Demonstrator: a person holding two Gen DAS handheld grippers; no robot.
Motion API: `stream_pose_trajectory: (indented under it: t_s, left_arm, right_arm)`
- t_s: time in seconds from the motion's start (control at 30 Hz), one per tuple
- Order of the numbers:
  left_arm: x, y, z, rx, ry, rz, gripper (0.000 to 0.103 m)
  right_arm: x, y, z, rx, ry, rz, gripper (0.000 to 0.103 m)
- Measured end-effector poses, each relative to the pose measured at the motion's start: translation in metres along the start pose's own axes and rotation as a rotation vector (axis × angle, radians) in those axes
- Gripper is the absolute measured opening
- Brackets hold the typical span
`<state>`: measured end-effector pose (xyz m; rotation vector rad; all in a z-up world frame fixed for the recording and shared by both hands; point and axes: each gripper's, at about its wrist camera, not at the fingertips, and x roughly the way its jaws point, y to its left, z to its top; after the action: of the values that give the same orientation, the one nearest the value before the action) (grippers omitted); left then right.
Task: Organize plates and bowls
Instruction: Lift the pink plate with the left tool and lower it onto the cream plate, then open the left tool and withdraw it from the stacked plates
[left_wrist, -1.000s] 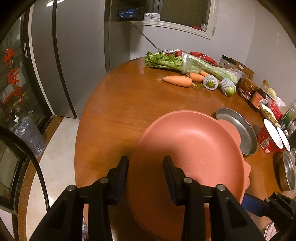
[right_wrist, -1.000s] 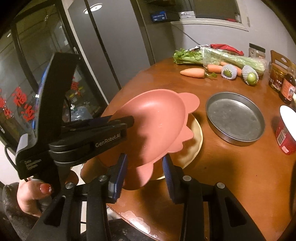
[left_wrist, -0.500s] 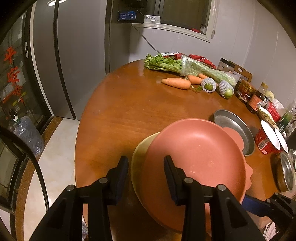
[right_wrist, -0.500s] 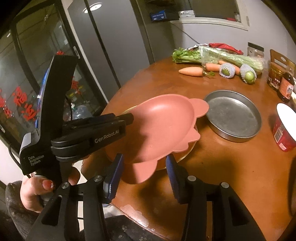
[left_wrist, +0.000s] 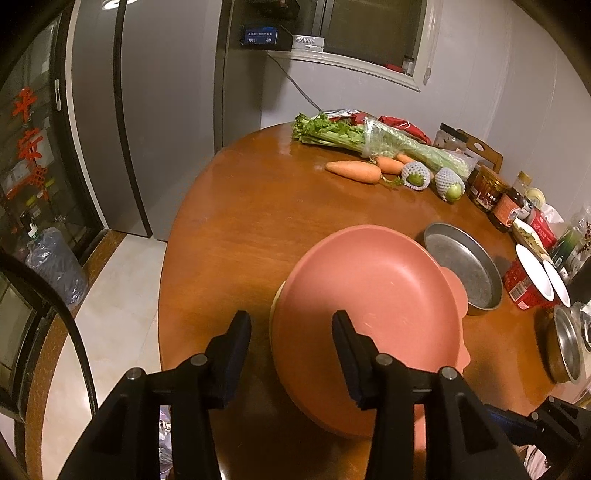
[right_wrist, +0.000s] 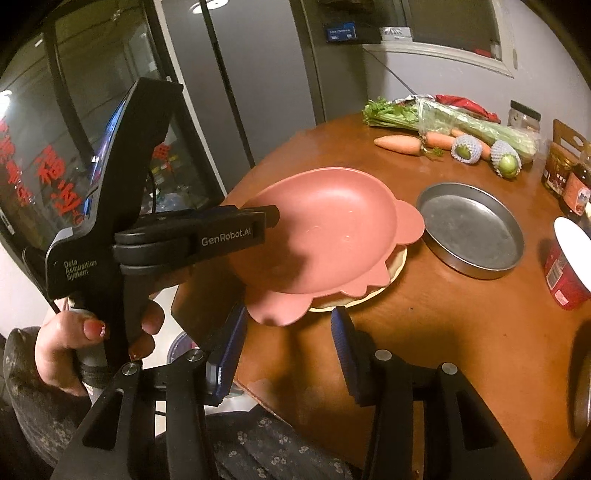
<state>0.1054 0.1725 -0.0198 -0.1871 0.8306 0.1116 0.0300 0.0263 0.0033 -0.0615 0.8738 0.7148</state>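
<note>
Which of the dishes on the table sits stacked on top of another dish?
The pink plate, the one with scalloped edge tabs, rests on a cream plate. The metal pan sits directly on the table.

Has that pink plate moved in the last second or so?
Yes. The pink plate has come down flat onto the yellow plate and slid toward the metal pan, its ear now almost at the pan's rim.
</note>
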Motion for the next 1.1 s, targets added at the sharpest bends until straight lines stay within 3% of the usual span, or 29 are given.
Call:
stream_pose_trajectory:
  t_s: [0.4,1.1]
  left_arm:
    - [-0.027,-0.015,0.0,0.034,-0.058,0.008,0.06]
    - [-0.068,-0.089,-0.008,0.17,-0.108,-0.015,0.065]
  right_arm:
    - [-0.018,-0.018,0.004,0.058,-0.063,-0.044,0.052]
    - [-0.074,-0.068,-0.014,0.169,-0.181,-0.172,0.058]
